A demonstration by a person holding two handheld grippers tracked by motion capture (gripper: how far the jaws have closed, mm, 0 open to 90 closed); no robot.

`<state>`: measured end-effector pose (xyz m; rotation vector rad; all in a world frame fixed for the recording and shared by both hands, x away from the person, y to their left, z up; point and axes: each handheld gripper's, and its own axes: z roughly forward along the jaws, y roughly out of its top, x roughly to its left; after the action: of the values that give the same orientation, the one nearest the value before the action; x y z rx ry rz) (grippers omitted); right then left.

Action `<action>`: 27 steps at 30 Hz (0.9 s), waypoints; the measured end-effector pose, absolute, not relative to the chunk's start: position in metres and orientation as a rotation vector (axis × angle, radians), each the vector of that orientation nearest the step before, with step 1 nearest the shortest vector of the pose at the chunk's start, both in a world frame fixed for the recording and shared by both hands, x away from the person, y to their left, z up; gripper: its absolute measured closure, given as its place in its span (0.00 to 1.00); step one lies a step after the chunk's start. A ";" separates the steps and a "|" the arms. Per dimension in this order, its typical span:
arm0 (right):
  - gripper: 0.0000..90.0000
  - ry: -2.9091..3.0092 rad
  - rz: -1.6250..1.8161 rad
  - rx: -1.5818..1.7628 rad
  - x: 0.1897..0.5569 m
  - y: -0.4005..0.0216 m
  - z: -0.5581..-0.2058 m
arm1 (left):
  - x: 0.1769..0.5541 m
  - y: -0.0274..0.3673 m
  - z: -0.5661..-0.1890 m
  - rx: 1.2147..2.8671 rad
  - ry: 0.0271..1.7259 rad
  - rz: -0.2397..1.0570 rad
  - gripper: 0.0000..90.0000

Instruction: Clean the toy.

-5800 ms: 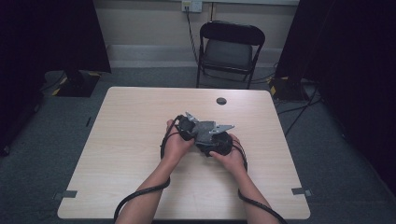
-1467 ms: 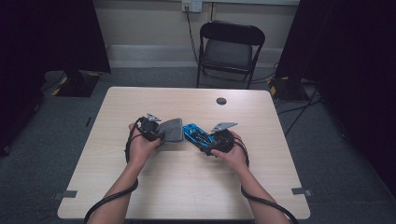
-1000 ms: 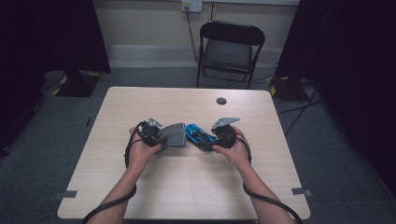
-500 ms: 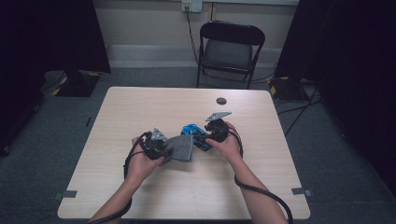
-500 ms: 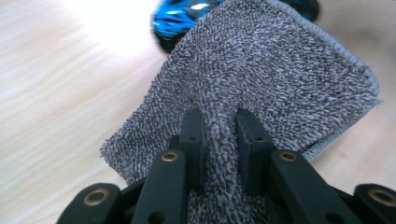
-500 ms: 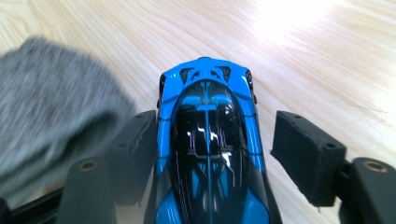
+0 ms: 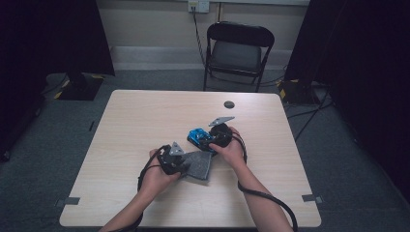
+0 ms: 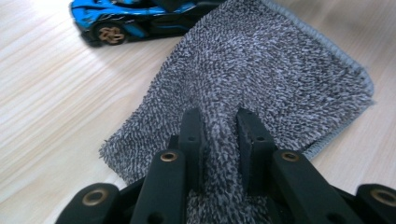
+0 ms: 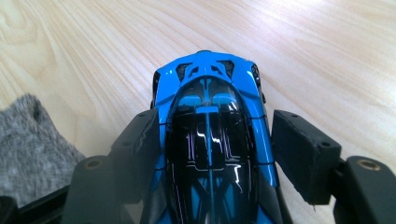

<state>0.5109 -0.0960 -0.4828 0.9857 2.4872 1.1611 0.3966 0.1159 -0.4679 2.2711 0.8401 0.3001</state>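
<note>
Since the frame a half second back, both hands have come nearer the person and lower, the left gripper [image 7: 175, 159] carrying the grey cloth [image 7: 198, 165] down onto the surface [image 7: 145, 121] while the right gripper [image 7: 220, 135] brings the blue toy car [image 7: 198, 137] in behind it. The cloth, the largest thing in play, is a shaggy grey microfibre square with a stitched edge, lying partly spread just near-left of the car; the left fingers [image 8: 194, 140] are pressed tight on a fold of it. The car is a glossy blue and black sports model with bronze wheels, sitting on the wood near the middle of the surface, right of centre. The right gripper's jaws have just been closing, with the car between them: the left finger [image 9: 140, 144] looks to touch the body, while the other stands a little apart. I judge the wiping barely begun: both things are in hand, cloth not yet on the car. A small dark disc [image 7: 229, 104] lies at the far edge.
</note>
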 end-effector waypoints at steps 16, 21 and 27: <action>0.37 2.464 1.137 0.887 0.506 -0.095 -0.482 | 0.399 0.103 -0.470 2.287 0.830 0.312 0.82; 0.39 2.459 1.114 0.855 0.505 -0.093 -0.480 | 0.399 0.103 -0.471 2.283 0.835 0.309 0.82; 0.46 2.470 1.098 0.795 0.502 -0.089 -0.479 | 0.400 0.102 -0.471 2.287 0.835 0.310 0.82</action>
<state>0.5023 -0.0892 -0.4788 0.7945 2.4698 1.0980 0.3998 0.1024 -0.4709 2.2865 0.8345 0.3101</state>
